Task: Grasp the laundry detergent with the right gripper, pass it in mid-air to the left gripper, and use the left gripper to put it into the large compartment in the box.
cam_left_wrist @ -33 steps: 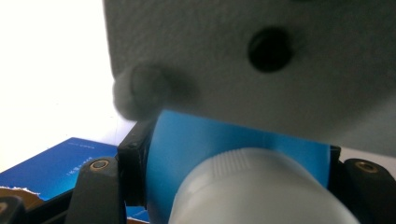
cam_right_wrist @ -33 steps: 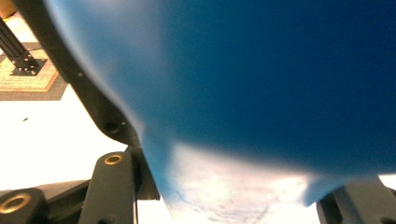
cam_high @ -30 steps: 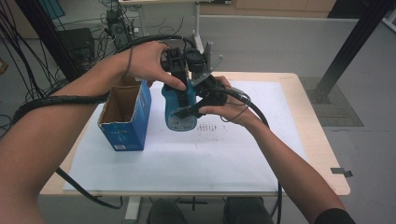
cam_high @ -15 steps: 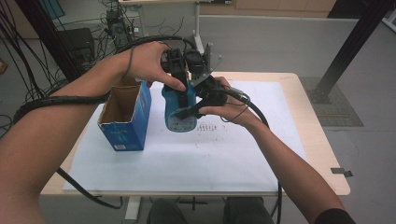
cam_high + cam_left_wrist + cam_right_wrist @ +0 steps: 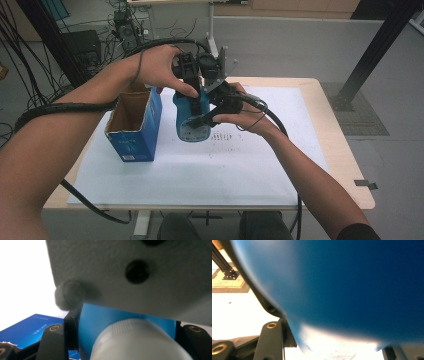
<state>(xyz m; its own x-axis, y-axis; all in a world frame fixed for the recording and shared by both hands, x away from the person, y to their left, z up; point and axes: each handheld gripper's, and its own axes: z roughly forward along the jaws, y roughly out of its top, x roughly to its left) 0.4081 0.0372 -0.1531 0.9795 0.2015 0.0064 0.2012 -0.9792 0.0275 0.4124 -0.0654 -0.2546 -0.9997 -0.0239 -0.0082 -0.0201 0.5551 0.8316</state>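
White paper (image 5: 200,180) lies open around the held bottle (image 5: 192,122), box (image 5: 134,125) beside.

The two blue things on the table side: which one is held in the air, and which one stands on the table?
The blue bottle with the white cap is held up by both tools; the open blue box stands on the white sheet.

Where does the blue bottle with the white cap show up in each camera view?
High view: the blue plastic bottle with the white cap hangs mid-frame above the table, right of the open blue cardboard box.
Left gripper view: bottom centre, its ribbed cap nearest the lens, blue body between the black jaws.
Right gripper view: blurred blue body across most of the frame.
Shared landmark: the blue box.
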